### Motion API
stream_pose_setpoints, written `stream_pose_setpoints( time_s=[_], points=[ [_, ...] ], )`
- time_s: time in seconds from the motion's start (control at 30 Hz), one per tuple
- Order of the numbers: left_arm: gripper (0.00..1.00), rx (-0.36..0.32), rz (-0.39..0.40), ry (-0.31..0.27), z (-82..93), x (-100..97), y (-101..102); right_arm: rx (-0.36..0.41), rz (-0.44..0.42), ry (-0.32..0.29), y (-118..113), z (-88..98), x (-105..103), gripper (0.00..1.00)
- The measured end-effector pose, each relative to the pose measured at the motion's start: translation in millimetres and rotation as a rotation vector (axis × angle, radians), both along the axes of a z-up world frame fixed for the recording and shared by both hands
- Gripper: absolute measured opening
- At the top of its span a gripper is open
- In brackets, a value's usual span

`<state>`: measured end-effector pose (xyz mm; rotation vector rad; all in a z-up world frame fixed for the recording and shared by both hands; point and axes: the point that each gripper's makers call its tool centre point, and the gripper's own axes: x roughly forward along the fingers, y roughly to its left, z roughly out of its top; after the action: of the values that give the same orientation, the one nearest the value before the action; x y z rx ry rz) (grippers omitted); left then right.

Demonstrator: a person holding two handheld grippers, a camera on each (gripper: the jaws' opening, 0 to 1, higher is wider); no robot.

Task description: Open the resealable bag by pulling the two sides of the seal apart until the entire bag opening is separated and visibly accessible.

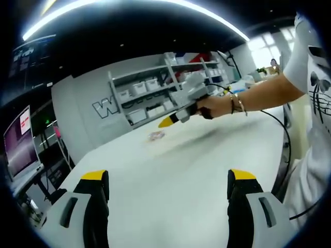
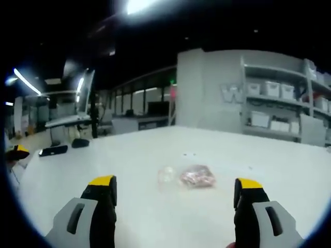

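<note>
both grippers [image 1: 168, 183] [image 2: 176, 188] gaping empty, resealable bag [image 2: 194, 176] on table [image 2: 129, 155], left view catches hand [image 1: 209, 107]

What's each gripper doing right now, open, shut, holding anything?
Left gripper: open, jaws wide apart, holding nothing, above the white table.
Right gripper: open, holding nothing, aimed at the resealable bag lying on the table.

I see a wide white table [image 2: 155, 150] under strip lights [image 1: 129, 5]. Behind it — grey shelving [image 1: 155, 90] stacked with white bins, beside a monitor [image 1: 19, 139].
</note>
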<state>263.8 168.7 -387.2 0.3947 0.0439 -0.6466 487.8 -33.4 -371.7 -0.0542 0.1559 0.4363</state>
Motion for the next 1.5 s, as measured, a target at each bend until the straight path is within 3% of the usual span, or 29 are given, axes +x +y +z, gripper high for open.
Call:
stream_pose_setpoints(
  time_s=[1.5],
  points=[
    [0.94,0.005,-0.02,0.013,-4.4,-0.6,-9,0.072,-0.046,-0.049,-55,13.5,-56,0.94]
  ],
)
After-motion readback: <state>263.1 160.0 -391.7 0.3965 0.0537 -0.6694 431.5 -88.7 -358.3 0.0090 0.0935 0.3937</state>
